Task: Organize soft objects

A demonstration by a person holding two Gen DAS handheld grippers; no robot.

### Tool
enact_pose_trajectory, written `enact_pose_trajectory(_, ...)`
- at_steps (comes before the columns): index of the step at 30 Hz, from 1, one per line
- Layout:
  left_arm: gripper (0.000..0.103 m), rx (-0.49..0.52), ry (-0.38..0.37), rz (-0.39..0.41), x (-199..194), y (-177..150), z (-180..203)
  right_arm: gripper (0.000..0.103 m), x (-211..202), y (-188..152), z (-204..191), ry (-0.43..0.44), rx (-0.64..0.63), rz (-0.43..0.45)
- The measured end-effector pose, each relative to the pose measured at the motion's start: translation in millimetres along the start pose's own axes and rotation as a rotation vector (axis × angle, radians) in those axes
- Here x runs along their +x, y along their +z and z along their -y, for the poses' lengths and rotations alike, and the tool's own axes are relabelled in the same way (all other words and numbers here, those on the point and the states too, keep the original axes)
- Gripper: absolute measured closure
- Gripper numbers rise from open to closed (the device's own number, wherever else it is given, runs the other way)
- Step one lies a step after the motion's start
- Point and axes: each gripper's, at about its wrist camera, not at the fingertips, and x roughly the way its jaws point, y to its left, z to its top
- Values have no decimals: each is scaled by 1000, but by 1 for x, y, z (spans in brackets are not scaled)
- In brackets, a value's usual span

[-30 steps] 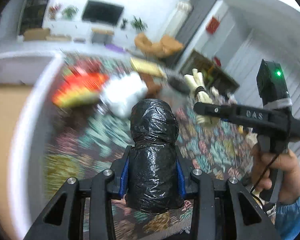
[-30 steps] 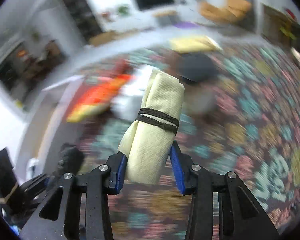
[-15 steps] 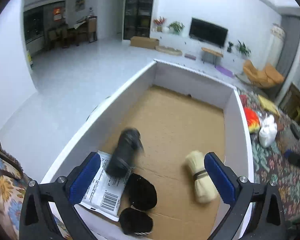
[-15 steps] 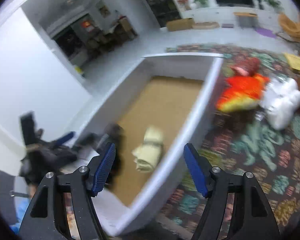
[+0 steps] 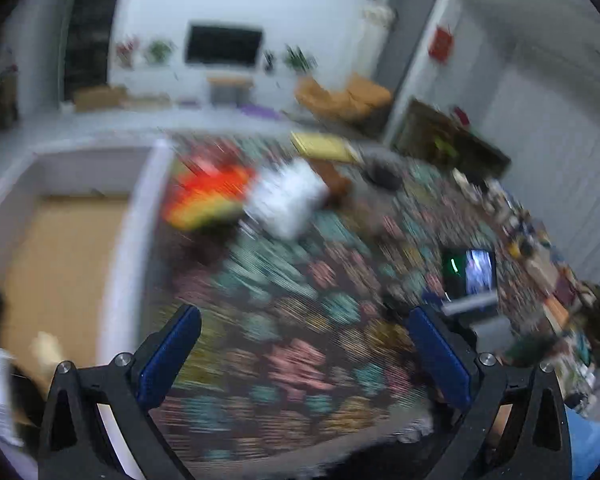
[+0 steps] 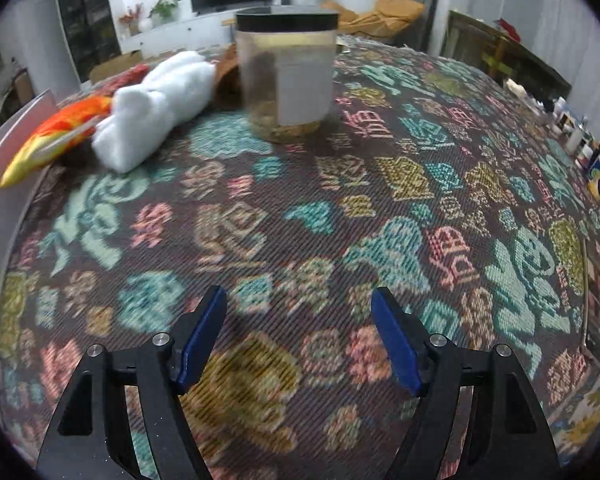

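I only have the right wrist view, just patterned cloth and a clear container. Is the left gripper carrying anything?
Observer: No. The left gripper is open. Its jaws have just been opening, and only patterned cloth shows between them.
Operator: Is anything inside the white box?
Observer: Yes, a pale roll lies on its brown floor, though it's blurred.
Operator: Anything behind the white plush?
Observer: A flat yellow item lies there.

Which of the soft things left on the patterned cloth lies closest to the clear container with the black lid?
The fluffy white bundle: its end reaches the clear black-lidded container, while the orange-and-yellow satin cushion lies beyond it, by the box wall.
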Motion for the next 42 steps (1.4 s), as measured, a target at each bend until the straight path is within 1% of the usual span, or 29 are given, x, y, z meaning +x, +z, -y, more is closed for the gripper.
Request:
enact_pose_trajectory(1,0,-10,1,-33,21,-6,3,25,1,2,1,-5,-3,11)
enact_pose_trajectory(2,0,-20,19,-61,38,-11,3,25,5,5,1,-21,-13,30)
enact_pose_trajectory(3,0,-31,43,-84,56,-13,3,25,12,5,-1,-29,-17,35)
enact_pose_trajectory(4,0,-49,77,-106,83,-14,-2,25,18,5,-3,-33,-22,35)
enact_pose_trajectory(5,0,-57,101,-116,102,-13,-5,25,25,6,-4,-32,-27,27)
enact_pose_trajectory(6,0,-60,119,-120,114,-16,-9,23,28,8,-2,-21,-18,45)
enact_pose_trajectory(7,0,-58,155,-123,134,-13,-12,20,23,7,-4,-25,-15,49)
enact_pose_trajectory(10,0,-25,219,-125,167,-6,-19,14,31,13,0,-11,6,46)
enact_pose_trajectory(12,0,6,240,-132,182,-2,-17,13,34,14,4,7,23,42)
enact_pose_trajectory(13,0,30,267,-131,186,0,-16,13,34,14,4,8,25,43)
enact_pose_trajectory(15,0,68,297,-133,191,-2,-9,13,34,14,4,6,23,43)
enact_pose_trajectory(16,0,78,300,-132,191,-4,-9,13,34,13,3,7,24,42)
enact_pose_trajectory(20,0,71,279,-124,188,-4,-12,13,33,13,3,6,24,42)
enact_pose_trajectory(24,0,86,300,-134,196,-4,-10,12,33,13,3,6,24,42)
enact_pose_trajectory(38,0,86,305,-136,197,-3,-10,12,33,13,3,6,25,41)
enact_pose_trajectory(42,0,82,294,-131,195,-4,-12,12,33,13,3,4,25,40)
